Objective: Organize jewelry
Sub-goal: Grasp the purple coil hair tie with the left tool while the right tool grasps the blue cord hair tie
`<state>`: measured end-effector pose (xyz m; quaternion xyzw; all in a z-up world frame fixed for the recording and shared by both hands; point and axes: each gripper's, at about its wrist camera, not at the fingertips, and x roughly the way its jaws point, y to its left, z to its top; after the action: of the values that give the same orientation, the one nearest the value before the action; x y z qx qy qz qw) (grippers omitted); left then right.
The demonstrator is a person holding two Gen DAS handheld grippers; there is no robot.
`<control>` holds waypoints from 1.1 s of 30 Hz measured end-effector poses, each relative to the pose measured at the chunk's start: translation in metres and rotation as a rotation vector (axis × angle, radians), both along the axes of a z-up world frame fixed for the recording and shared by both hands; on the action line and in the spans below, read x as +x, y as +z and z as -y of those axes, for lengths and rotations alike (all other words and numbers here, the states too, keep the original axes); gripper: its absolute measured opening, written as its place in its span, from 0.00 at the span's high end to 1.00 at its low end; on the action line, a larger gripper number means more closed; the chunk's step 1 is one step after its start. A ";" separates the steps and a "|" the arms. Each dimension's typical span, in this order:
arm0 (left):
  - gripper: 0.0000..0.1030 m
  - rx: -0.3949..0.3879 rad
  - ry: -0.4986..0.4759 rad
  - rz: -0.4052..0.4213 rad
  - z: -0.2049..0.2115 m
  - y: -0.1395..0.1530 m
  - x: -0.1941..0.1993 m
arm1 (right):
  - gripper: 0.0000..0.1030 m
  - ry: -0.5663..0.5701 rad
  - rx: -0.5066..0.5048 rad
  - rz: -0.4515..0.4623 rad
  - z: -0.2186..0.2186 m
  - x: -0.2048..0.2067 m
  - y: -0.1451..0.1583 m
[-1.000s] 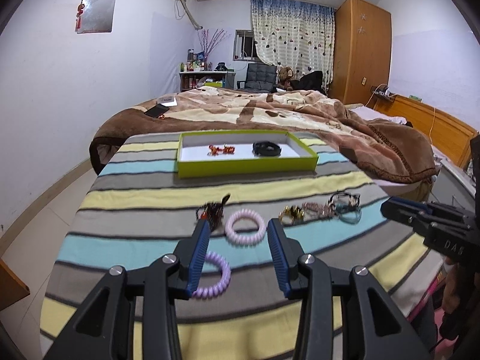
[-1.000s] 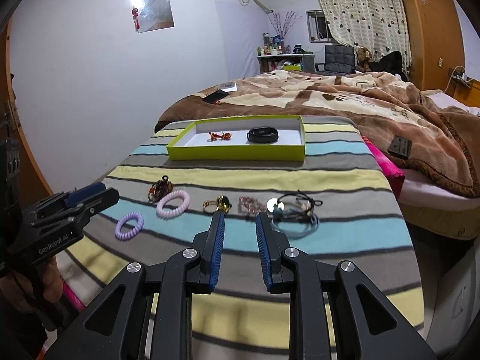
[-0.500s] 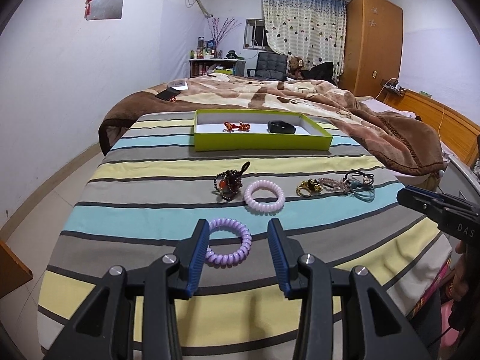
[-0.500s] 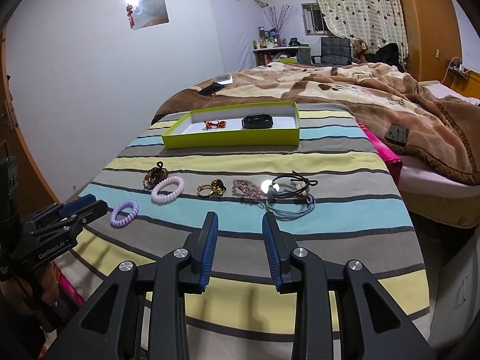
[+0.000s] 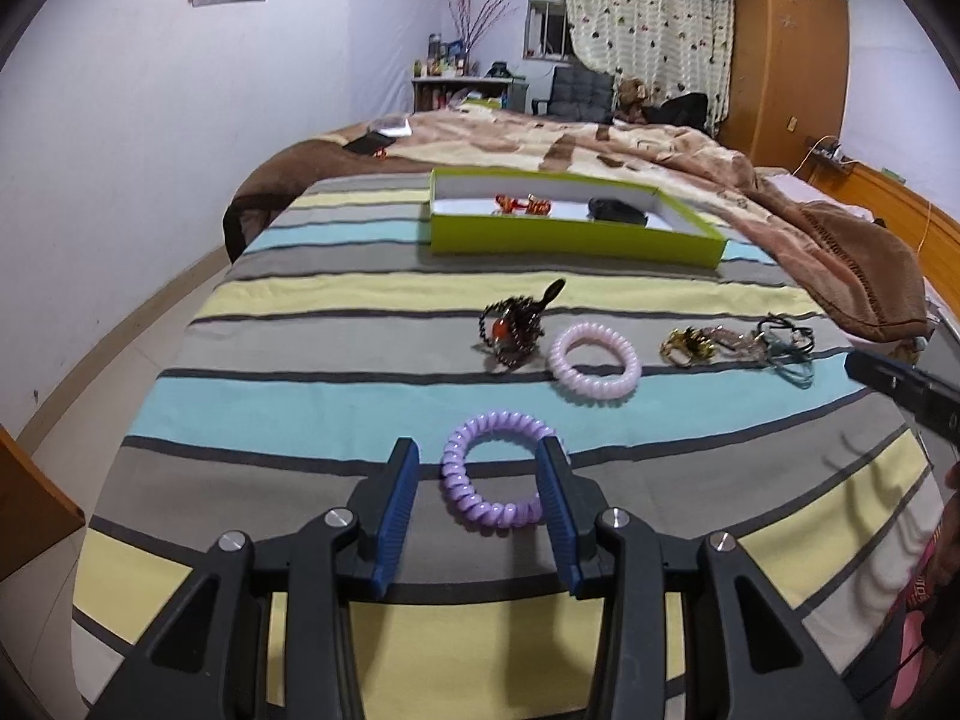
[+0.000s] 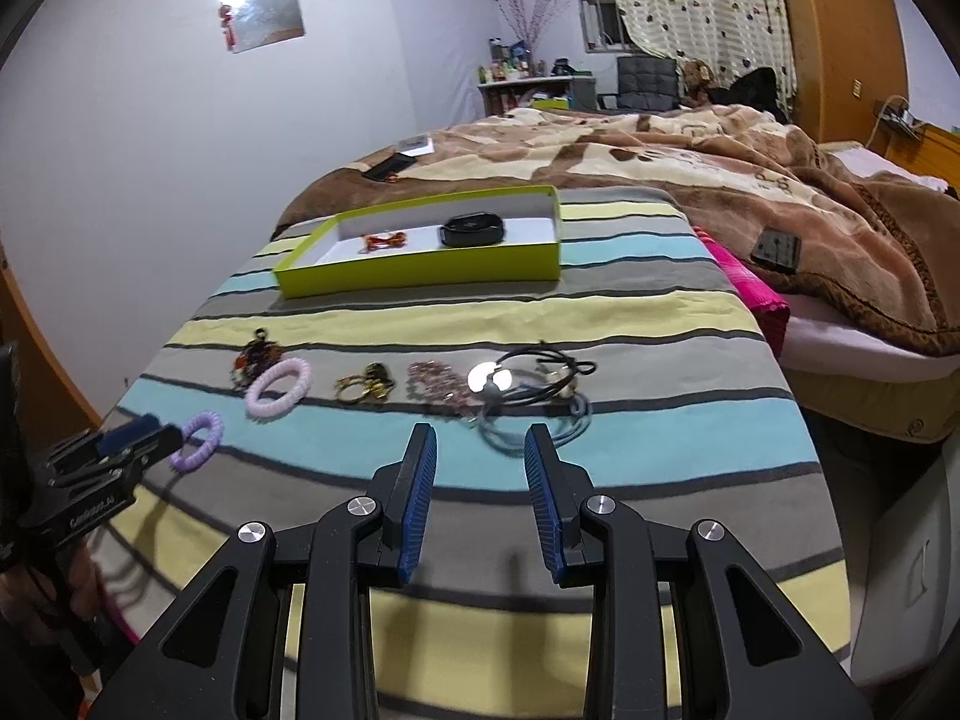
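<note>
A purple spiral hair tie (image 5: 493, 473) lies on the striped blanket between the fingers of my open left gripper (image 5: 477, 468); it also shows in the right wrist view (image 6: 201, 441). Beyond it lie a dark beaded bracelet (image 5: 511, 327), a pink spiral tie (image 5: 594, 363), a gold piece (image 5: 689, 347) and dark cord necklaces (image 5: 783, 343). A green tray (image 5: 570, 243) at the back holds a red piece (image 5: 521, 204) and a black band (image 5: 617, 211). My right gripper (image 6: 480, 459) is open and empty, just short of the blue-grey cord (image 6: 534, 429).
The striped blanket (image 6: 540, 312) covers the near end of a bed; a brown blanket (image 6: 750, 180) lies behind and to the right. A phone (image 6: 391, 167) and a remote (image 6: 778, 251) rest on it. The bed's edges drop off at left and right.
My left gripper has drawn back and to the left, from the pink tie to around the purple tie. My right gripper has opened wider and pulled back slightly from the cords.
</note>
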<state>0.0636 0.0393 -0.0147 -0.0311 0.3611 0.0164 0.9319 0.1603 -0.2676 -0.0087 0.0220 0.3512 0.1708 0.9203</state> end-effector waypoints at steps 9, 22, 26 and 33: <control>0.68 -0.026 0.012 -0.075 -0.004 -0.008 0.012 | 0.69 -0.069 0.021 -0.084 0.015 0.048 -0.009; 0.79 0.032 -0.014 -0.083 0.002 -0.009 0.016 | 0.82 -0.081 0.057 -0.191 0.019 0.082 -0.024; 0.82 0.036 -0.016 -0.083 0.003 -0.008 0.016 | 0.82 -0.074 0.055 -0.182 0.018 0.081 -0.021; 0.87 0.032 -0.019 -0.084 0.004 -0.008 0.014 | 0.82 -0.053 0.073 -0.143 0.019 0.068 -0.010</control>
<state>0.0779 0.0355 -0.0230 -0.0120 0.3997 0.0148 0.9164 0.2286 -0.2869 -0.0183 0.0769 0.4087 0.1573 0.8957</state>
